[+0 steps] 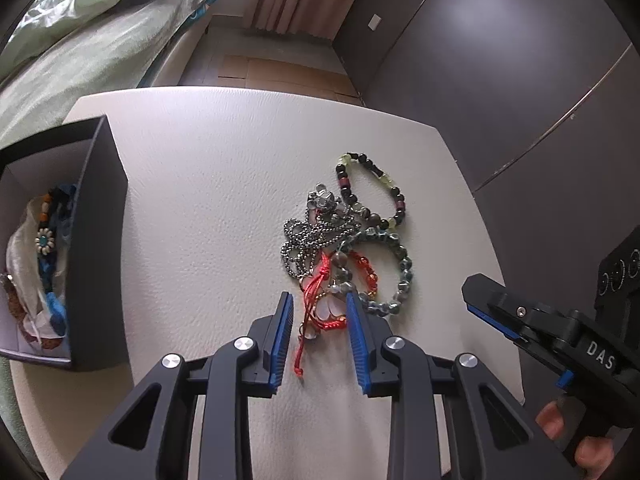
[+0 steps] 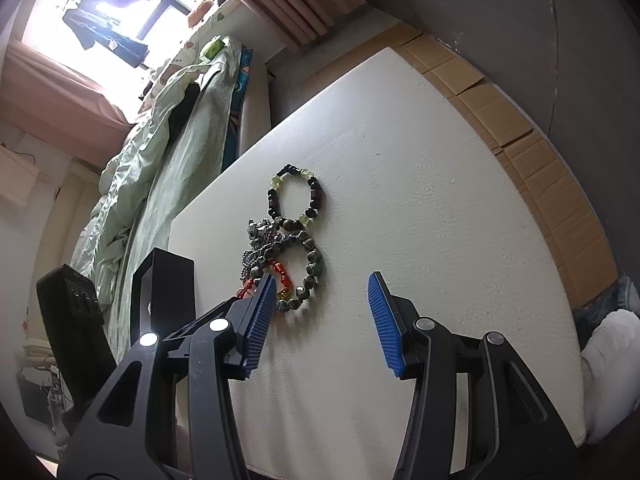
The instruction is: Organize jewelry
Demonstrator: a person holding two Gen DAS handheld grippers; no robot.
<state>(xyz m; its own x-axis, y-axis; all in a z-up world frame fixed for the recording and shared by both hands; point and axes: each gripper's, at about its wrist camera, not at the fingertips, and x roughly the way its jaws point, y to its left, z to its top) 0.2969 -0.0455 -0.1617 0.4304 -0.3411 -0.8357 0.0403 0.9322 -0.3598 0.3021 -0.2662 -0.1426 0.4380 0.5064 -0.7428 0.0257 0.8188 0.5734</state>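
A tangle of jewelry lies on the white table (image 1: 208, 184): a red cord bracelet (image 1: 316, 312), a silver ball chain (image 1: 308, 236), a grey-green bead bracelet (image 1: 400, 276) and a dark and yellow-green bead bracelet (image 1: 372, 192). My left gripper (image 1: 318, 300) is open, its blue pads straddling the red cord bracelet. My right gripper (image 2: 322, 280) is open and empty, just right of the grey-green bead bracelet (image 2: 310, 276); its body shows in the left wrist view (image 1: 520, 320). The dark and yellow-green bracelet (image 2: 296, 196) lies beyond.
A black open box (image 1: 92, 240) with several jewelry pieces inside stands at the table's left; it also shows in the right wrist view (image 2: 164, 296). A bed with green bedding (image 1: 80, 40) lies beyond. Flattened cardboard (image 2: 520, 120) covers the floor past the table's edge.
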